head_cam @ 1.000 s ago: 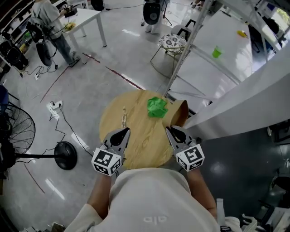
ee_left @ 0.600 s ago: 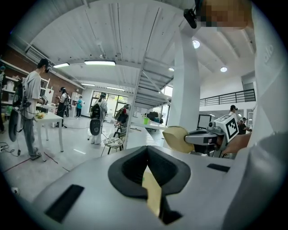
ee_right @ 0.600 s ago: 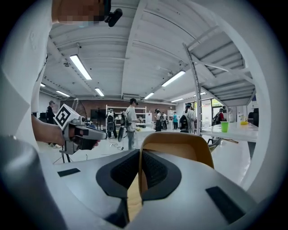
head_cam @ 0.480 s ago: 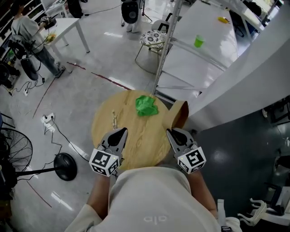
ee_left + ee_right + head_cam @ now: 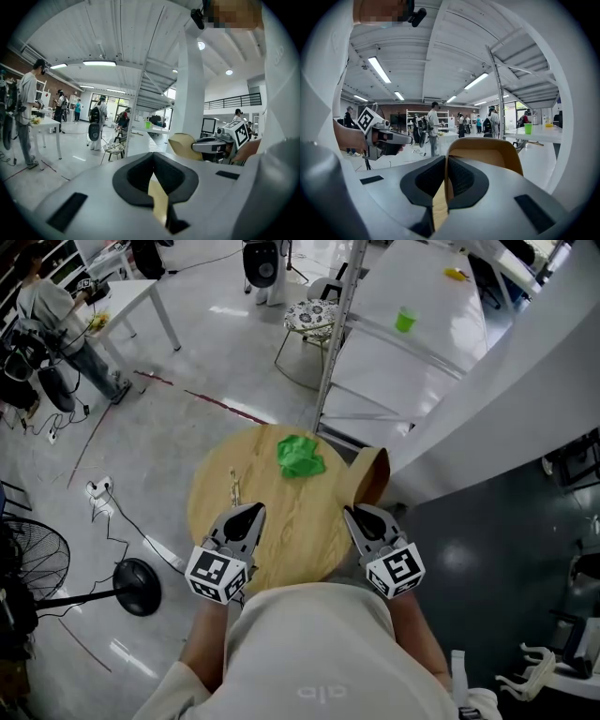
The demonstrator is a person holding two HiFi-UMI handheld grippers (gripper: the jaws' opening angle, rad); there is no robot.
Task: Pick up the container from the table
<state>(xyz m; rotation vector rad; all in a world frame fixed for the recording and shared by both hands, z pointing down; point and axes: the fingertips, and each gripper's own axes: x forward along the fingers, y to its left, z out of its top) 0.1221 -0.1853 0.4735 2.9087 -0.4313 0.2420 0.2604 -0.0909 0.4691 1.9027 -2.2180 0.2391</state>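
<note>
The left claw point(image 5: 251, 512) and the right claw point(image 5: 353, 513) are both closed with nothing between their jaws, and they hover side by side over the near edge of the round wooden worktop point(image 5: 216, 512), pointing across it. On the far side of the worktop, about midway between the lines of the two claws, sits the container point(image 5: 300, 457), a bright green crumpled lump. It looks a little wider than deep, but I can't tell which way it points. A thin pale stick-like thing point(image 5: 234, 488) lies on the worktop's left part. A tan chair back point(image 5: 375, 474) stands against the worktop's right edge. The worktop stands on a glossy grey floor point(image 5: 187, 427). Beyond it are a slanting metal post point(image 5: 336, 334) and a long white table carrying a green cup point(image 5: 405, 320). Only the head view shows the container; each gripper view looks level over its own closed jaws at the other claw, the chair back and people standing about the hall.
</note>
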